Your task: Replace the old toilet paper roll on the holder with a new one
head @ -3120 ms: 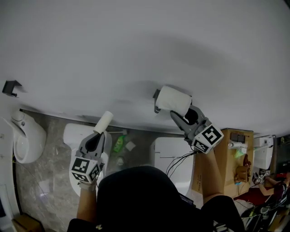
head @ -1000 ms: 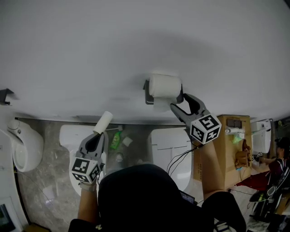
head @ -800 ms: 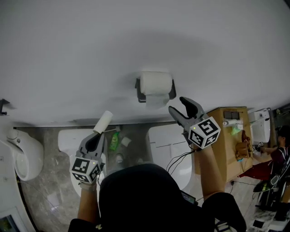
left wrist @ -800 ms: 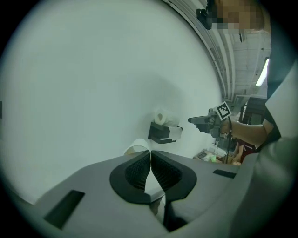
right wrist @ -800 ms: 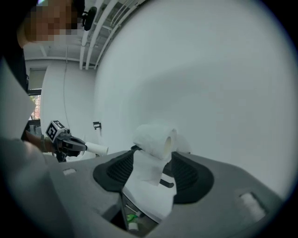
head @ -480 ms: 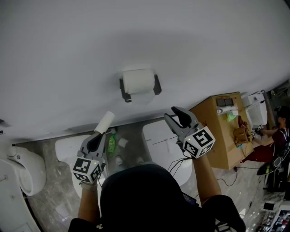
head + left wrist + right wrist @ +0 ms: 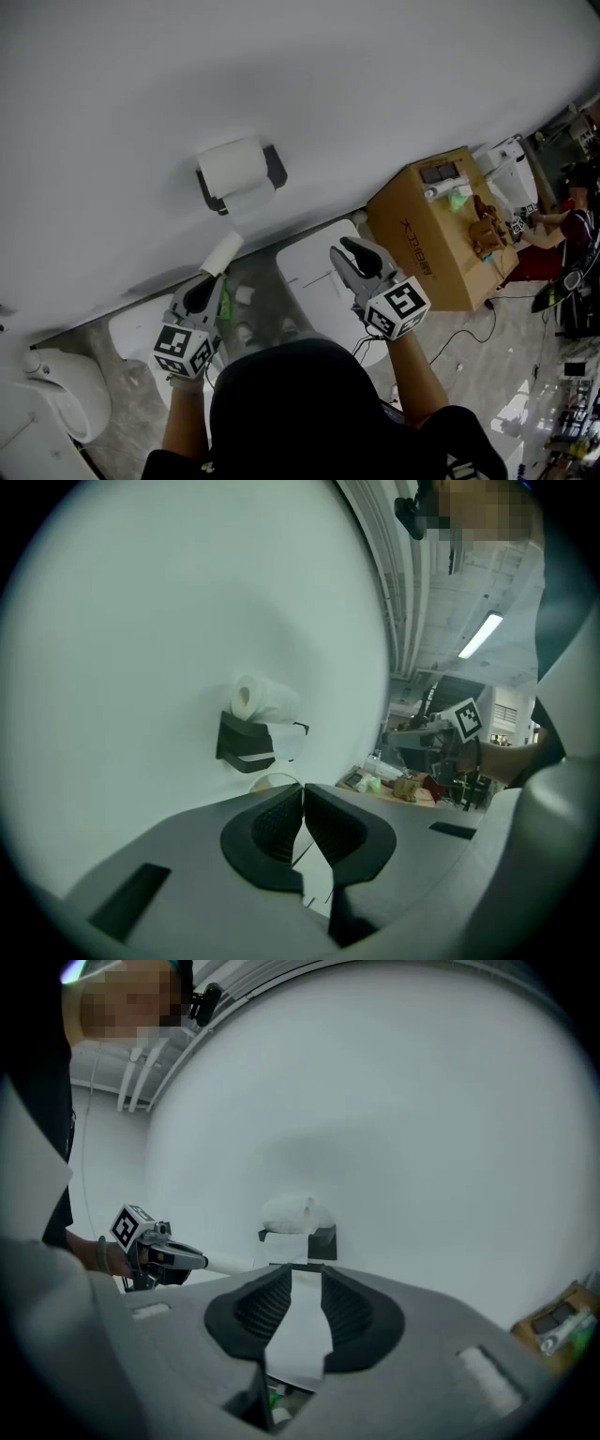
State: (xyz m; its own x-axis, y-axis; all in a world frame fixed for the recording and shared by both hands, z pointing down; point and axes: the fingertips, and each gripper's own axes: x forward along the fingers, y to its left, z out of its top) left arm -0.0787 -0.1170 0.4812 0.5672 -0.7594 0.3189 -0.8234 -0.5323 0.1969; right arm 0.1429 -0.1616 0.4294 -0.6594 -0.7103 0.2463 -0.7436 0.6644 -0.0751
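Overhead, at the washroom wall: a full roll (image 7: pixel 232 167) sits on the black holder (image 7: pixel 277 165) with a loose sheet hanging under it. It lies at 12 o'clock from my left gripper (image 7: pixel 211 277) and at 10 o'clock from my right gripper (image 7: pixel 343 249), well apart from both.

My left gripper is clamped on the near end of a bare tube (image 7: pixel 223 251), which juts toward the wall at 1 o'clock. My right gripper hangs over the toilet lid (image 7: pixel 314 281), its jaws closing right down with nothing between them.

I judge the tube to be very light and made of thin card. It should be stiff along its length but easy to crush, so a gentle pinch on the rim wall, as it is held now, ought to do. A hard squeeze would fold it. Held by one end, it could also swing if I turn my wrist sharply.

The roll looks soft and light, and it is likely free to spin on its bar. If I have to touch it, I would grip across the wound body near an end face, never the hanging sheet, which would tear or unreel.
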